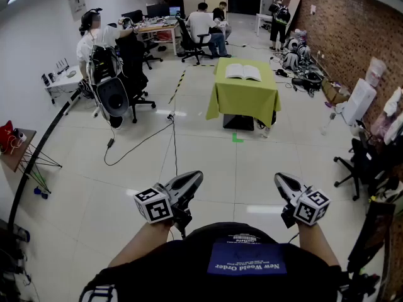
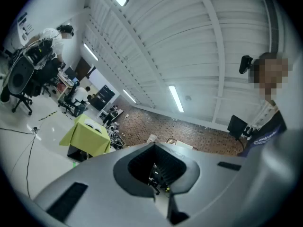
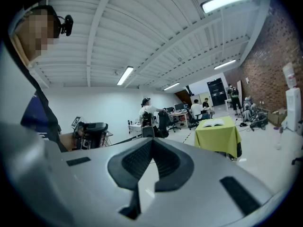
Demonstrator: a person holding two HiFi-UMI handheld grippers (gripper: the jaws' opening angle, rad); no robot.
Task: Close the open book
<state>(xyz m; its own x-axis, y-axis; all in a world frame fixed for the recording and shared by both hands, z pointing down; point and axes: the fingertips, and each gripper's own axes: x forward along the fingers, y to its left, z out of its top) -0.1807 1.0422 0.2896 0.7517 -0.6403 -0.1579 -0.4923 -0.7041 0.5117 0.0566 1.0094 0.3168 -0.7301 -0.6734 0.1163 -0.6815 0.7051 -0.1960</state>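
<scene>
The open book (image 1: 243,72) lies flat, white pages up, on a small table draped in a green cloth (image 1: 242,99), far ahead across the floor. My left gripper (image 1: 192,180) and right gripper (image 1: 281,181) are held close to my body, far from the table. Both are shut with nothing between their jaws. In the left gripper view the shut left gripper (image 2: 154,144) rolls sideways, with the green table (image 2: 85,135) small at the left. In the right gripper view the shut right gripper (image 3: 151,142) sits low, and the book (image 3: 213,123) shows on the green table (image 3: 218,137) at the right.
Tiled floor lies between me and the table, crossed by a black cable (image 1: 140,142). A green tape mark (image 1: 237,138) is just before the table. Office chairs (image 1: 132,74) and a person stand at the left. People sit at desks (image 1: 204,27) behind. Bags and a brick wall (image 1: 340,36) are at the right.
</scene>
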